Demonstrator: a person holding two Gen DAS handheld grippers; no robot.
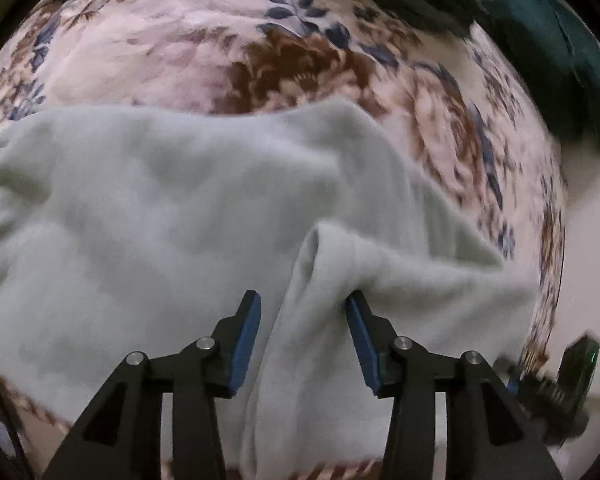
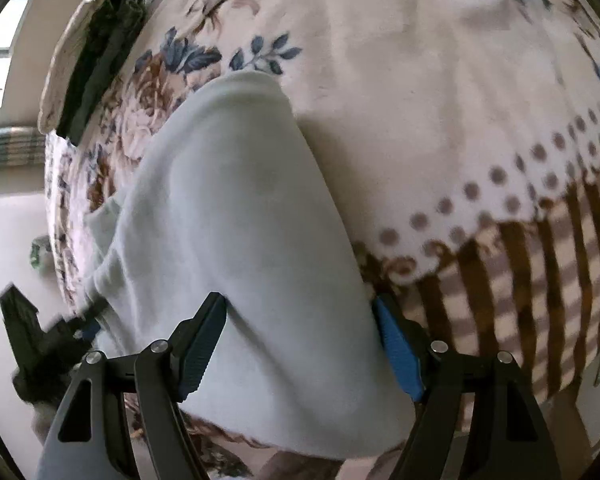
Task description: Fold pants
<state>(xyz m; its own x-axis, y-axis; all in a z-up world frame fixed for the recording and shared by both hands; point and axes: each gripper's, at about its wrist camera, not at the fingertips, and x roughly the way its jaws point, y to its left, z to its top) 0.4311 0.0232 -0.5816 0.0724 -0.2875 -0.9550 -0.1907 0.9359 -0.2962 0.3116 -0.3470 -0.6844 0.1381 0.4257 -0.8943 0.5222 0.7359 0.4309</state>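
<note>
As seen from the left wrist: one pair of pale grey-green pants, spread wide over one floral blanket and filling the lower half of the view. Left gripper low over the cloth, its two blue-padded fingers held apart, not pinched. Between them, one raised ridge of the pants, running from the bottom edge up past the tips; right pad touching that ridge, left pad just beside it. One dark green cloth at the upper right, lying at the far edge of the blanket, well apart from the pants. Much blur along the right rim.

As seen from the right wrist: the same single pair of pants, reaching away as one long band toward the upper left, with one rounded end resting on the blanket's flower print. Right gripper over the near end, two fingers spread wide, the cloth spanning the whole gap and touching both pads, not squeezed. One row of brown dots and one striped border on the blanket, to the right of the pants. Dark green cloth again at the upper left, near the blanket's far edge. Left gripper at the lower left, blurred, at the side edge of the pants. Pale floor beyond it.
</note>
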